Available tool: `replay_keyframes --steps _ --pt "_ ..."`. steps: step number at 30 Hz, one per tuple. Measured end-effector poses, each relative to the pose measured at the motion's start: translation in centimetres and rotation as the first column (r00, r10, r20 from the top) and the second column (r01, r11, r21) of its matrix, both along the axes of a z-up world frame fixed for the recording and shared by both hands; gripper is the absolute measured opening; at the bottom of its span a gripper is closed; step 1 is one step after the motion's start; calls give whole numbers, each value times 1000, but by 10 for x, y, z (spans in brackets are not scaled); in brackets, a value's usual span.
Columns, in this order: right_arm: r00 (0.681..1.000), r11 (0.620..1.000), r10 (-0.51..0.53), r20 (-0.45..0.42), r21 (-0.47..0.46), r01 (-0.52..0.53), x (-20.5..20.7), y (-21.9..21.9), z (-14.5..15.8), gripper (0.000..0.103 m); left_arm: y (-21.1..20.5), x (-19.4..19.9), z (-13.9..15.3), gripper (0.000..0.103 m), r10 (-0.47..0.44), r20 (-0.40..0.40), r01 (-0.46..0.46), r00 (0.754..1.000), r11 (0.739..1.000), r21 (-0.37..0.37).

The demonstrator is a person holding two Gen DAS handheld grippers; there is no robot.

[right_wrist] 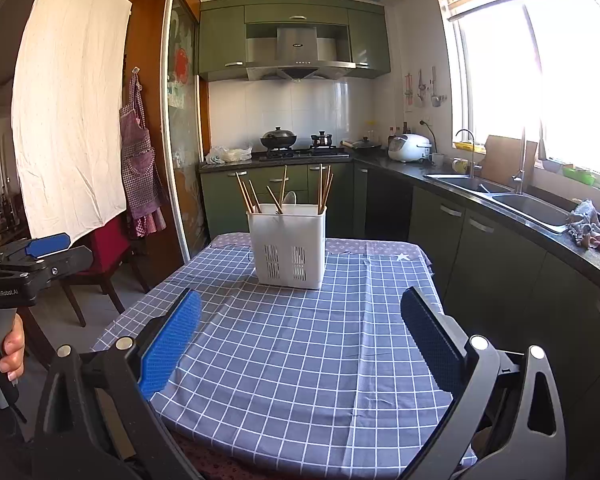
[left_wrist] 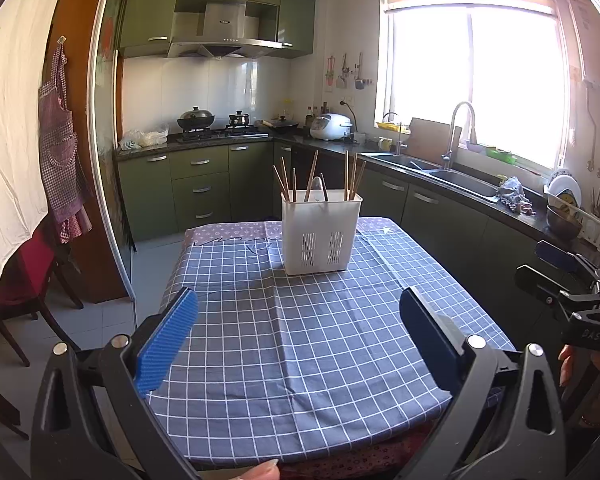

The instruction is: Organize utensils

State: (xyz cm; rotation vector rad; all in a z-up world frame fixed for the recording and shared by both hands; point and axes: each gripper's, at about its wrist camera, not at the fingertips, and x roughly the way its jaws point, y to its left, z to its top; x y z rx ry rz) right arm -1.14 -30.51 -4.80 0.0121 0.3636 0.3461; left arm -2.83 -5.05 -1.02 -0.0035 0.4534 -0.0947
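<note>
A white slotted utensil holder (left_wrist: 320, 234) (right_wrist: 287, 246) stands upright at the far end of the table, on the blue checked cloth (left_wrist: 300, 340) (right_wrist: 300, 352). Several wooden chopsticks (left_wrist: 312, 176) (right_wrist: 283, 184) and a grey spoon (right_wrist: 289, 199) stick out of it. My left gripper (left_wrist: 300, 316) is open over the near part of the cloth, well short of the holder, with nothing between its blue pads. My right gripper (right_wrist: 300, 316) is open too, also empty, at about the same distance. Each gripper shows at the edge of the other's view, held by a hand.
Dark counters with a sink (left_wrist: 440, 172) (right_wrist: 500, 196) run along the right side. A stove with pots (left_wrist: 204, 124) (right_wrist: 284, 142) is at the back. A red chair (right_wrist: 100, 252) stands left of the table, beside a hanging apron (left_wrist: 60, 148).
</note>
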Motion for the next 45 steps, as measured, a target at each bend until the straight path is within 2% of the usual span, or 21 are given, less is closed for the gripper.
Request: replay_keyframes --steps 45 --pt "999 1000 26 -20 10 -26 9 5 -6 98 2 1 -4 96 18 -13 -18 1000 1000 3"
